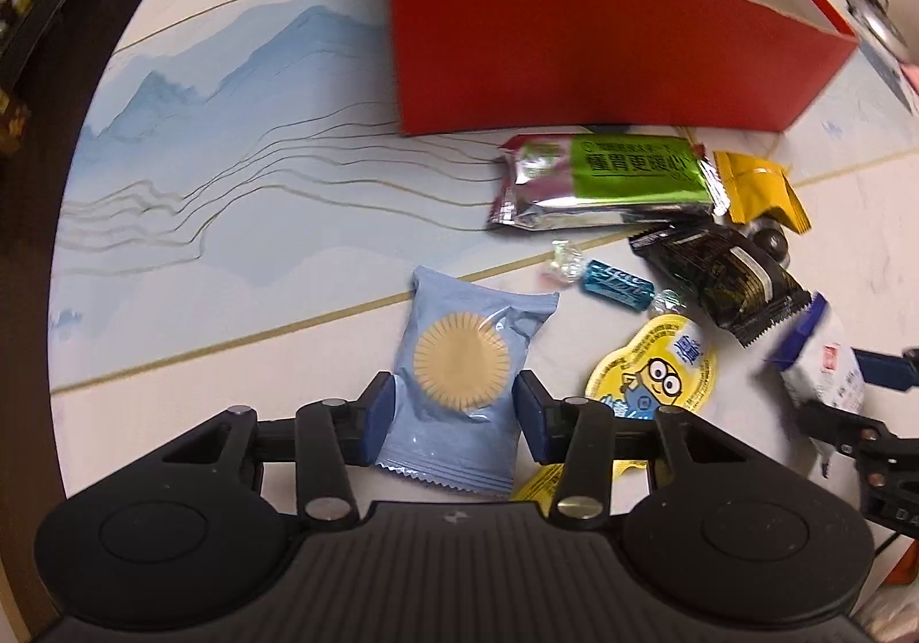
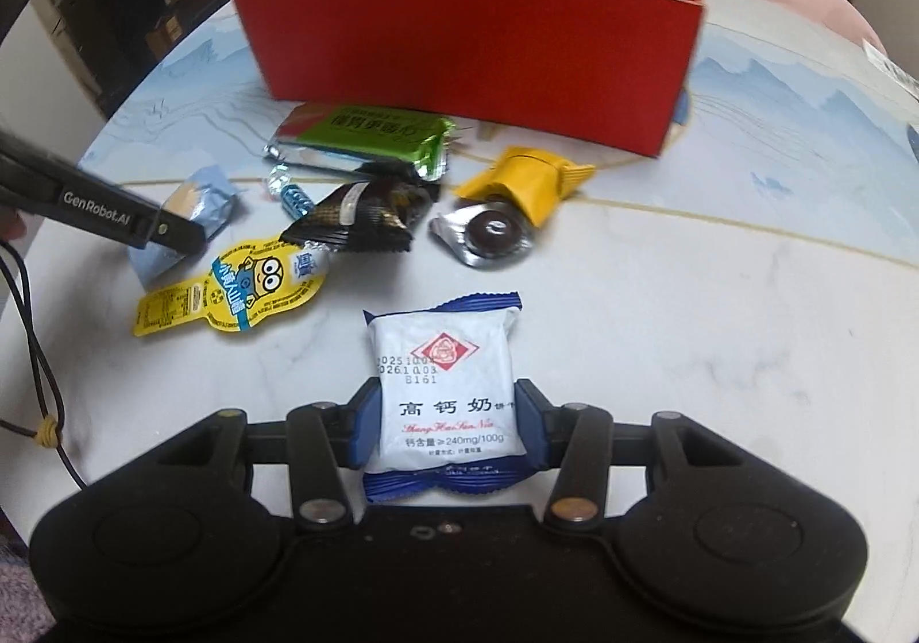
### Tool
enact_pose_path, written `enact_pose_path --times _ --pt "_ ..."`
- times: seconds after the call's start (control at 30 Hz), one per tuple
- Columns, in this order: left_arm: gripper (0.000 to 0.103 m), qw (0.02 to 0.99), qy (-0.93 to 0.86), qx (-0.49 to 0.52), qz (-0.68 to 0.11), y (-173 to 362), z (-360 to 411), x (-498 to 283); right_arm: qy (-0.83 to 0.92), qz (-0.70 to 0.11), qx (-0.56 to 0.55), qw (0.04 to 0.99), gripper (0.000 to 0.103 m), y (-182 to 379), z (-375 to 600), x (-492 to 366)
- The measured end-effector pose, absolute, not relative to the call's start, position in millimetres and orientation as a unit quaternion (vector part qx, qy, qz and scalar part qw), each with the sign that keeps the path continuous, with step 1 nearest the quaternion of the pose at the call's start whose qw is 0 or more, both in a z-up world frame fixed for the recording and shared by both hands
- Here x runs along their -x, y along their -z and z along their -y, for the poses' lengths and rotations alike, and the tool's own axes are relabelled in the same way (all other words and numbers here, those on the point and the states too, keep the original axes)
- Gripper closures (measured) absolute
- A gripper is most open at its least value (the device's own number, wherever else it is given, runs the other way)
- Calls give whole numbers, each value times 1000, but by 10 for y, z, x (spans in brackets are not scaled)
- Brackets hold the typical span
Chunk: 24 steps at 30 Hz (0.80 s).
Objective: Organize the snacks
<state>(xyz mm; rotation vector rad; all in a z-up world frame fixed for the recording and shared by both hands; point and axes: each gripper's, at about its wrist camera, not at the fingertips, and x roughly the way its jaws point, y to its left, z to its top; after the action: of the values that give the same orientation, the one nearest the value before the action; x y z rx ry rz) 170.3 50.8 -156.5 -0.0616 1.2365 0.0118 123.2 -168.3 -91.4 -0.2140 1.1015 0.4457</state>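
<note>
My left gripper (image 1: 455, 416) is shut on a light blue cookie packet (image 1: 465, 384), its pads pressing both sides; the packet also shows in the right wrist view (image 2: 198, 204). My right gripper (image 2: 448, 422) is shut on a white and blue milk biscuit packet (image 2: 445, 384), seen at the right edge of the left wrist view (image 1: 821, 356). A red box (image 1: 574, 63) with a white inside stands behind the snacks (image 2: 471, 46); a few wrappers show inside it in the left wrist view.
Loose on the marble table (image 2: 718, 327) lie a green and silver packet (image 2: 367, 138), a black packet (image 2: 367, 212), a yellow packet (image 2: 534, 178), a foil chocolate (image 2: 491, 235), a blue candy (image 2: 296, 198) and a yellow cartoon jelly (image 2: 247, 287).
</note>
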Motion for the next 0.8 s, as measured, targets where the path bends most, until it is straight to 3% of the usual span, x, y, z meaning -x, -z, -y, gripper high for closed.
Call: enact_pose_path --times 0.4,0.8 --pt "59 832 -15 97 -546 1104 -631 -1465 -207 -486 44 848 56 518 1818 -1188" --pt "59 863 -6 102 -496 439 -531 -1585 -215 -434 33 875 56 -74 1821 -1492"
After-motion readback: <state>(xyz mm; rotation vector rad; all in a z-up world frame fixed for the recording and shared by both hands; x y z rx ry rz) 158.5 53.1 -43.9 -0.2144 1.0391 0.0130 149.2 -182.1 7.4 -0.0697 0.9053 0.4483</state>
